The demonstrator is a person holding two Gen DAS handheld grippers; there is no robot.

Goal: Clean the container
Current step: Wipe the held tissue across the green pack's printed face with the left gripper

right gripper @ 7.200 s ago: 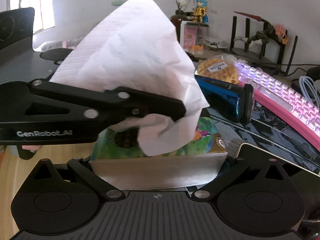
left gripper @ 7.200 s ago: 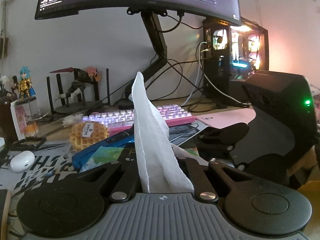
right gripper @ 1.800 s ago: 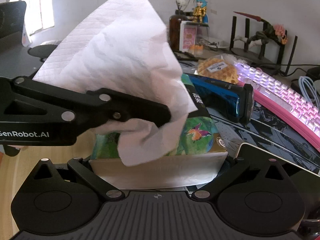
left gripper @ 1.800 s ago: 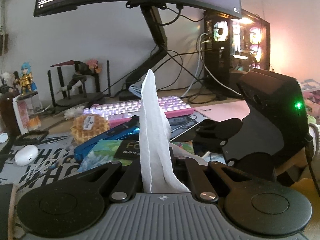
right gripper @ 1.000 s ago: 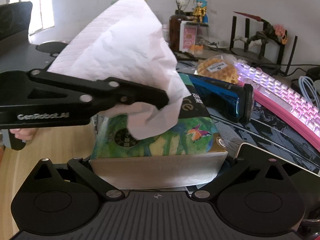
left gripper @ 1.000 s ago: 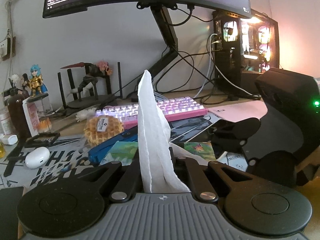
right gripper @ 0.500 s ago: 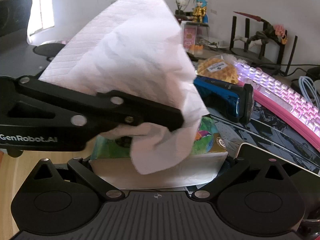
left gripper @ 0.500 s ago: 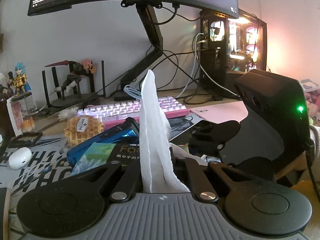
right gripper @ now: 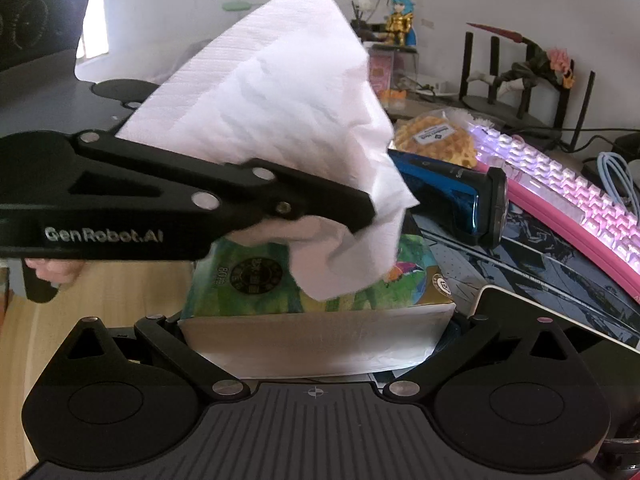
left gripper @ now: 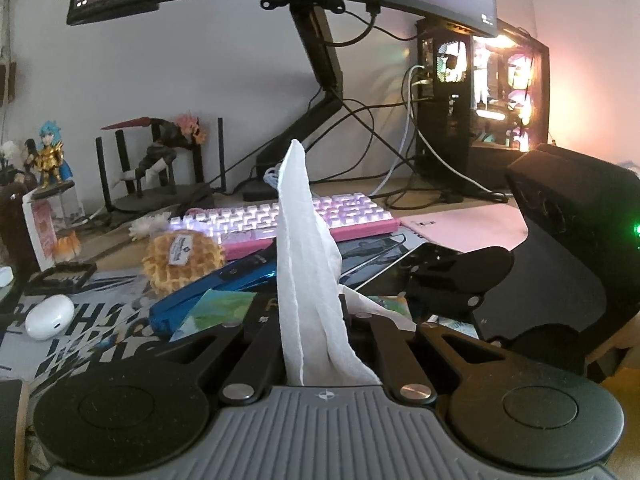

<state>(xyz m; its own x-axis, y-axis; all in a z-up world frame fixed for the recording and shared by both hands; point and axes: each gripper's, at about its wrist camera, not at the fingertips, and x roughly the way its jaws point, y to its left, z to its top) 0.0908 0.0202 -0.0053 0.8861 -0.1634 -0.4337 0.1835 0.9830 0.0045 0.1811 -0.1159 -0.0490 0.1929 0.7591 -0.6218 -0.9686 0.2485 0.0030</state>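
White paper: a tissue (right gripper: 280, 120) is clamped in the left gripper (right gripper: 360, 216), whose jaws are shut on its crumpled lower part; most of the sheet fans out above them.
Left gripper position: held in the air just over the box, the tissue's lower corner hanging close to the printed top face; from this angle contact cannot be confirmed.
Container: a green printed tissue box (right gripper: 320, 312) lies directly between the fingers of the right gripper (right gripper: 316, 344), at the near edge of the bench (right gripper: 560, 280).
Right gripper jaws: they stand at the box's two sides and appear clamped on it, though the pads are hidden behind the box corners.
Surroundings: a blue shaver (right gripper: 452, 196), a wrapped waffle (right gripper: 436, 136) and a pink keyboard (right gripper: 568, 184) lie beyond the box, apart from it.
Done so far: wiping material is in hand and the box is steadied.
Left to do: judged from the clean, dry-looking tissue, the wiping of the box surface is at most just starting; the sides remain untouched.
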